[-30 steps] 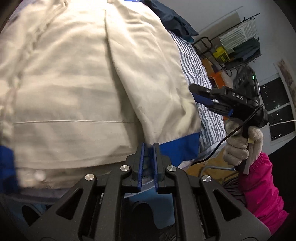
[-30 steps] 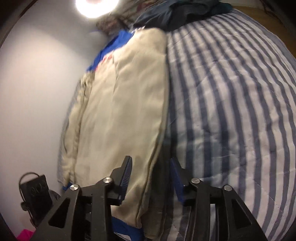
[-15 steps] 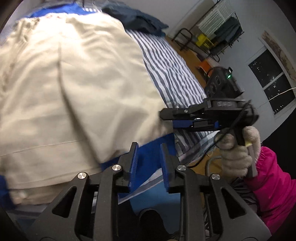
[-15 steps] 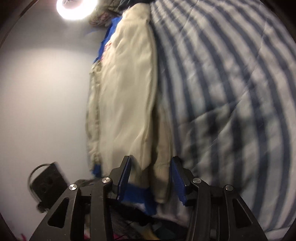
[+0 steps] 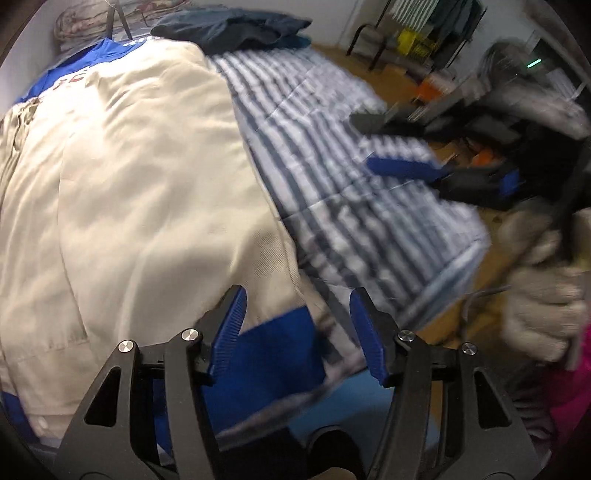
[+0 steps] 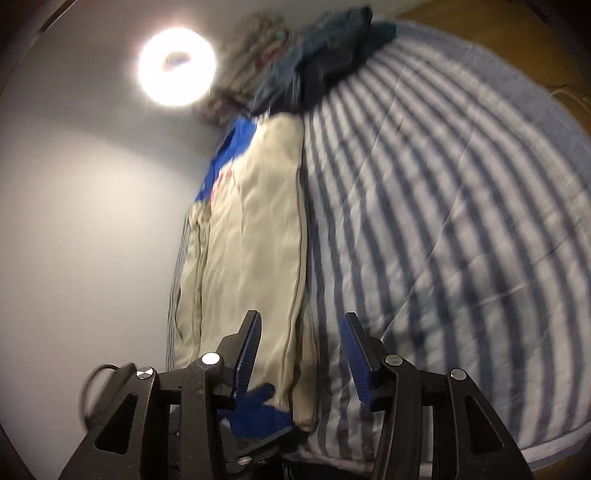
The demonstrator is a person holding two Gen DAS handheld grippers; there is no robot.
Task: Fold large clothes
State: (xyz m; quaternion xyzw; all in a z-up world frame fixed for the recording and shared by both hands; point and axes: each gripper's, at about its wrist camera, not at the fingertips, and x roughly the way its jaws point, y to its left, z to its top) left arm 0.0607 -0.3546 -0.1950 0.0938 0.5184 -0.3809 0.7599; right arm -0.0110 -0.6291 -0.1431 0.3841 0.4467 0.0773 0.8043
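Note:
A cream jacket (image 5: 140,177) with blue trim lies folded lengthwise along the left side of a striped bed cover (image 5: 332,147). Its blue hem (image 5: 273,354) is at the near end. My left gripper (image 5: 297,299) hovers over that hem corner. Its jaws are opening and nothing is pressed between the pads. My right gripper (image 5: 364,142), blurred, hangs over the striped cover to the right, held by a gloved hand (image 5: 543,306). In the right wrist view the jacket (image 6: 255,236) runs away from my right gripper (image 6: 301,321), whose jaws stand open above the jacket's near edge, gripping nothing.
A heap of dark blue clothes (image 5: 236,29) lies at the far end of the bed, with a patterned bundle (image 6: 258,40) beside it. A ring lamp (image 6: 176,66) glares against the wall at left. A chair and a laundry rack (image 5: 424,37) stand on the wooden floor at right.
The left gripper was shut on the jacket's near edge; it has opened, let go and drawn back toward the hem corner. The right gripper has swung up over the striped cover.

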